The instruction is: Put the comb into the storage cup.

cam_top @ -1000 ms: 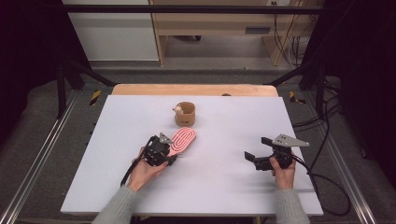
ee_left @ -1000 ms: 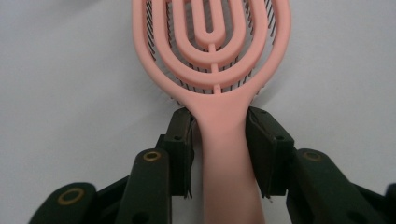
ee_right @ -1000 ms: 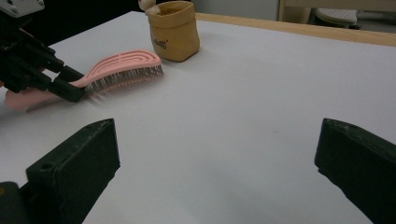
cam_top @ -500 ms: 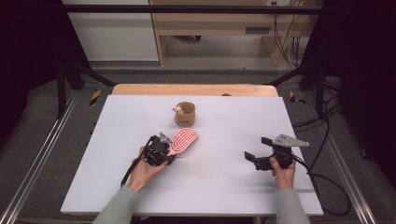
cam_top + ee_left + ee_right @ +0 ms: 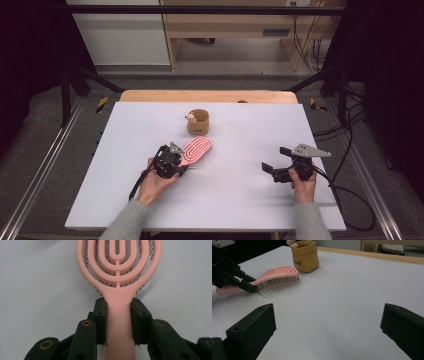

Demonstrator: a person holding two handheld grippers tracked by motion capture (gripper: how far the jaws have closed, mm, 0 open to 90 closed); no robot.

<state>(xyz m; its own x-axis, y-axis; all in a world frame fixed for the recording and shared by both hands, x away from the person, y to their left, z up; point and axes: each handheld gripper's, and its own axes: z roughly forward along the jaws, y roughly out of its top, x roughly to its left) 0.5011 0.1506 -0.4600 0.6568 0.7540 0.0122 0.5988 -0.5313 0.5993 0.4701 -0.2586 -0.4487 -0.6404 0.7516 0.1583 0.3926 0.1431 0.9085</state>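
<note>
White rectangular table top [image 5: 240, 200] carries everything; a light wooden board edge [image 5: 207, 96] sits along its 12 o'clock side; the person's grey sleeves enter from 6 o'clock.

Right gripper [image 5: 274, 169] sits toward 4 o'clock of table centre, low over bare table; jaws spread wide, nothing between them; in the right gripper view they frame only white surface, aimed toward the brush side.

Left gripper [image 5: 176, 161] is at about 8 o'clock of centre; in the left gripper view its jaws are pinched on the neck of the handle of the pink oval plastic hairbrush with concentric ribs [image 5: 119, 272], one pad on each side of the handle.

Hairbrush head points toward 1 o'clock from the left gripper; bristles face down; cannot tell whether the bristle tips touch the table or hang just above it.

Small tan soft-sided pouch-like cup [image 5: 198, 122] stands upright just past the brush head at 12 o'clock, near it but apart; a small pale object pokes from its rim, too small to identify.

Risks, as judgement: the handle is smooth and tapered, so the grip could let it swivel or slide if the head catches; bristles dragging on the table would lever the brush in the jaws; pushing on toward 12 o'clock would knock the light pouch over or shove it away; dropping the brush in needs a tilt, and a late tilt would hit the rim.
</note>
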